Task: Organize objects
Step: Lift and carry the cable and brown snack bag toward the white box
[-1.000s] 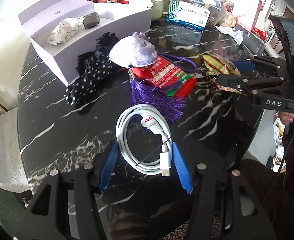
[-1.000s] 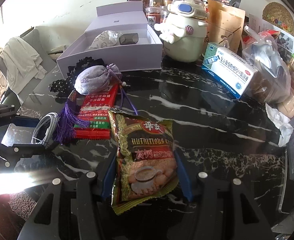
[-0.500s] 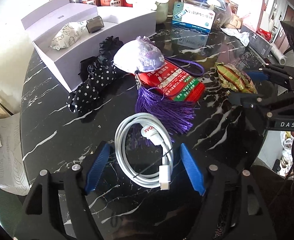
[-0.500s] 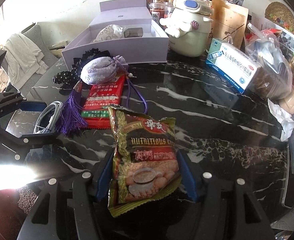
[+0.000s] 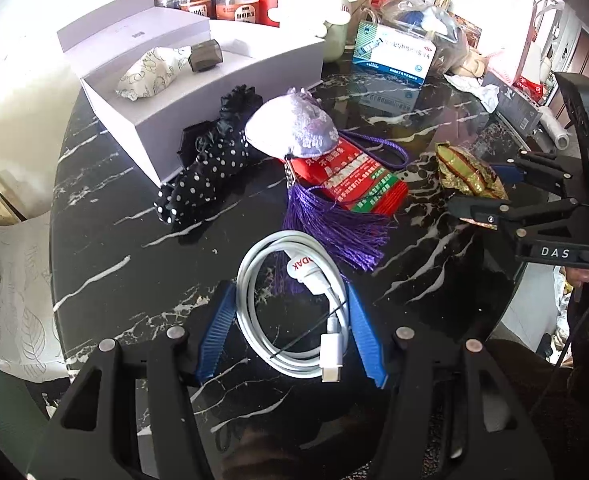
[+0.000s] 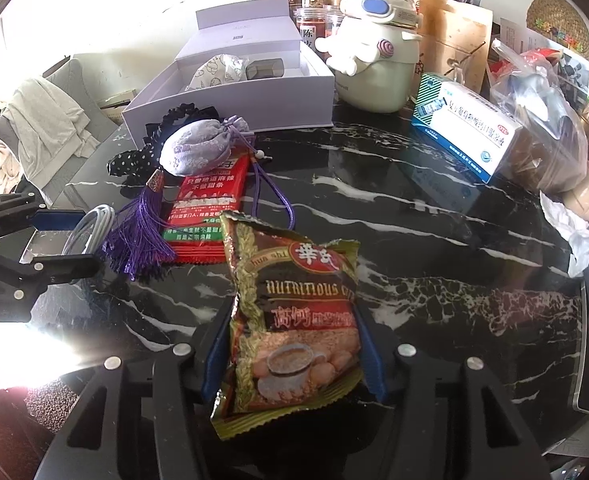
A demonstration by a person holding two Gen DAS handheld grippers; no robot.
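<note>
Cable: white, coiled, flat on the black marble bench at its near edge; connector end points toward the near side.
Left gripper: blue fingers straddle the cable coil, one on each side, set narrow against its outer loops; whether they press it cannot be told.
Snack packet: brown and green, lettered "NUTRITIOUS", near middle of the bench.
Right gripper: fingers lie against both long edges of the snack packet, holding it; the packet's lower end looks raised off the bench.
Purple tassel: just beyond the cable, touching its far loop.
Red packet: under the tassel cord, between the cable and the lilac pouch.
Polka-dot fabric: left of the pouch, against the white box.
White box: open, far left, containing a patterned pouch and a small grey case.
Medicine carton: far right.
</note>
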